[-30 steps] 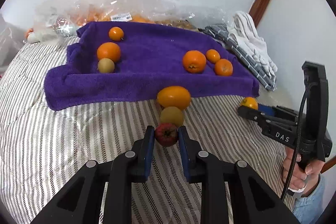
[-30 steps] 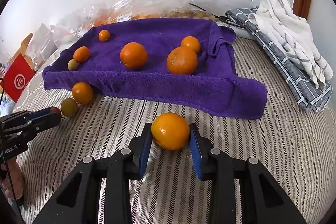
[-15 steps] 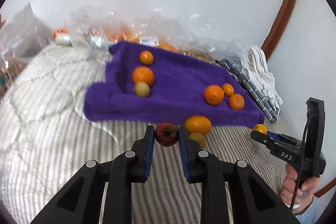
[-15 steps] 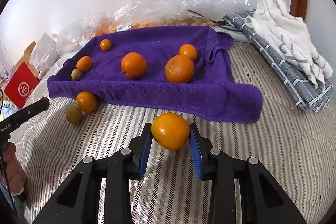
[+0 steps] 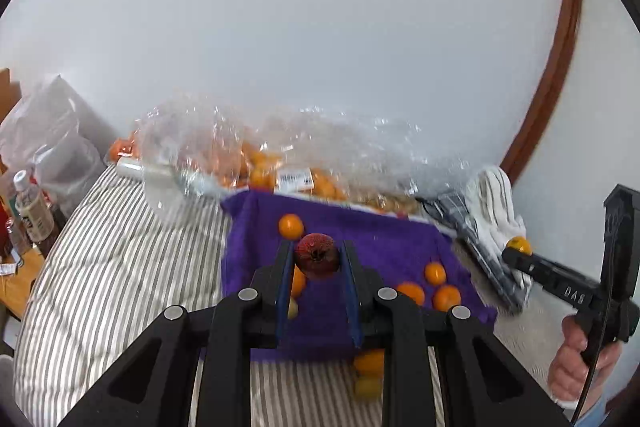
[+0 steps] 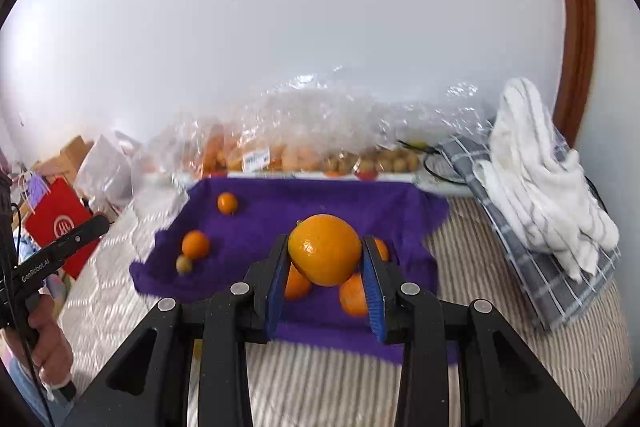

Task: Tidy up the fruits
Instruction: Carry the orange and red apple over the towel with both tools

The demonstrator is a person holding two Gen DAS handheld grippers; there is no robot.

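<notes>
My left gripper (image 5: 317,259) is shut on a small dark red fruit (image 5: 317,255), held in the air over the purple towel (image 5: 380,231). My right gripper (image 6: 325,251) is shut on a large orange (image 6: 325,249), also lifted above the purple towel (image 6: 312,199). Several oranges lie on the towel, such as one at the back (image 5: 291,226) and a group at the right (image 5: 435,273). A small greenish fruit (image 6: 184,263) sits beside an orange (image 6: 195,244) at the towel's left. An orange (image 5: 368,361) and a yellowish fruit (image 5: 366,387) rest on the striped bedding in front of the towel.
Clear plastic bags of fruit (image 5: 280,163) line the wall behind the towel. White and grey checked cloths (image 6: 536,195) are piled at the right. A red bag (image 6: 60,223) and bottles (image 5: 28,207) stand off the bed's left edge. Striped bedding (image 5: 112,267) spreads left.
Both grippers have risen from the bedding with their fruit and now hang over the purple towel. The views have tilted up, showing more wall.
</notes>
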